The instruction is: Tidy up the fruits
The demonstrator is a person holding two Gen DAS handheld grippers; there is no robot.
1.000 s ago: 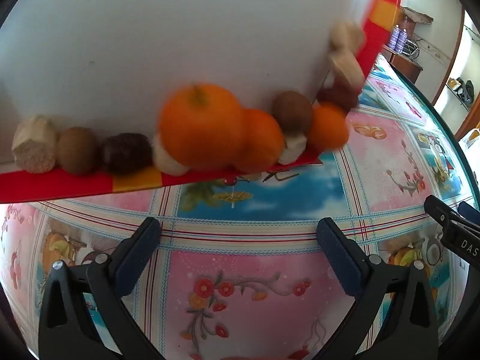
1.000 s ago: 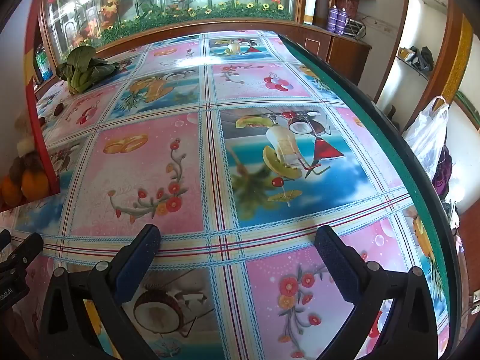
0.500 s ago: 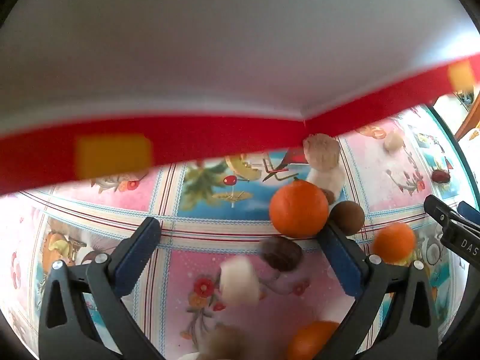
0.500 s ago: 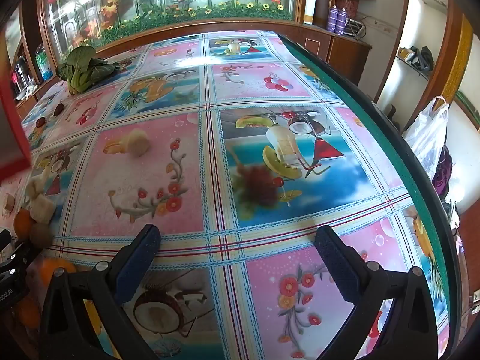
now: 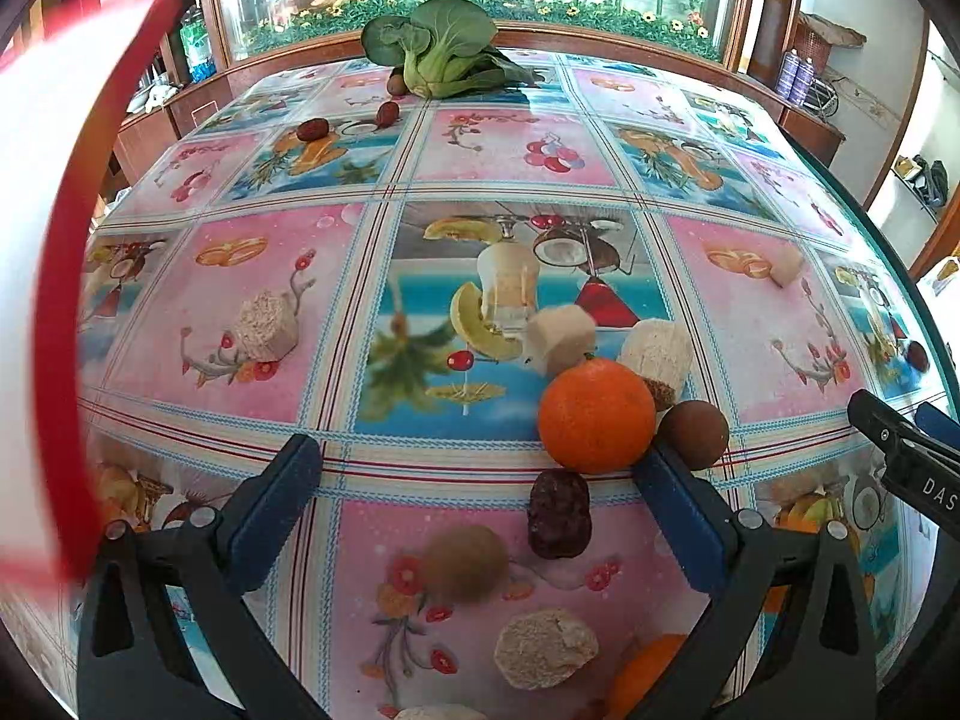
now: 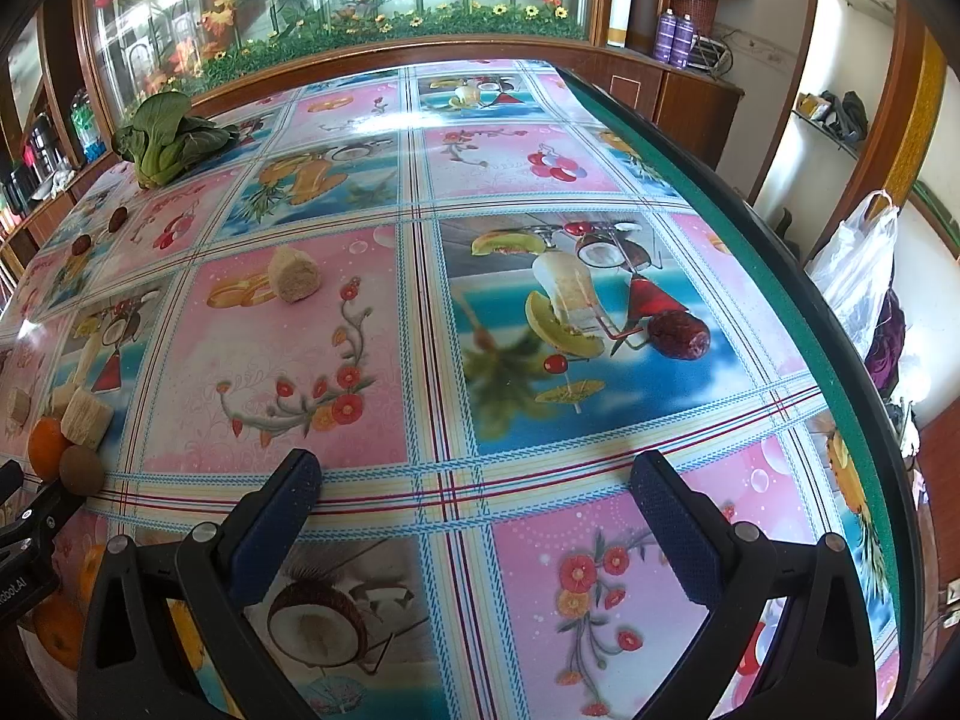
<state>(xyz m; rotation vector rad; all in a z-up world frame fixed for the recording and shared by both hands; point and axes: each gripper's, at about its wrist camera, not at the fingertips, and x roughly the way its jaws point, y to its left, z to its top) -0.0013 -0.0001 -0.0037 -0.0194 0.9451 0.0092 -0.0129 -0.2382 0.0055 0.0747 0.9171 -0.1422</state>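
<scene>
Both claws, left claw and right claw, gape empty above scattered fruit

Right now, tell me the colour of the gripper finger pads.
Dark blue, on black plastic arms; the left gripper's finger pads show it best in the left wrist view.

A: What can't be made out in the left wrist view?

B: The white sheet with a red border at the left edge is smeared by blur and cut off. Below the big round orange fruit, a second orange is half hidden behind the left gripper's right finger.

A: And the brown oval fruit left of that?

B: Blurred, so its kind is unclear.
</scene>
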